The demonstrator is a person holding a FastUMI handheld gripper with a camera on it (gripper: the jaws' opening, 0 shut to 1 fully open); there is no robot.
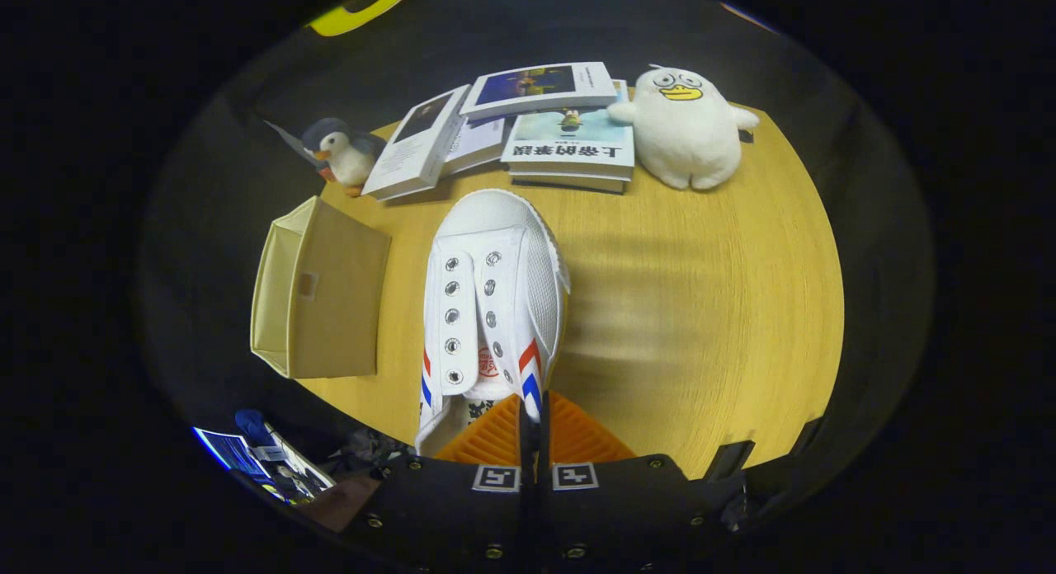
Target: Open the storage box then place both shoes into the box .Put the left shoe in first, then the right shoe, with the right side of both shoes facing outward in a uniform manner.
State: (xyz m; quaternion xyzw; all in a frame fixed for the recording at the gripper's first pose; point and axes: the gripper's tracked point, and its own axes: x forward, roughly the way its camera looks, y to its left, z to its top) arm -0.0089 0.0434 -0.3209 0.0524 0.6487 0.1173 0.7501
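Note:
A white canvas shoe with red and blue side stripes and no laces hangs above the wooden table, toe pointing away from me. My gripper is shut on the shoe's collar at the heel end, fingers pressed close together with the fabric between them. To the left of the shoe stands the beige fabric storage box, near the table's left edge, its open side turned to the left and its inside largely hidden from me.
Beyond the shoe lie several books in a loose pile at the table's far edge. A white duck plush sits right of them, a small penguin plush left of them. Bare tabletop stretches to the shoe's right.

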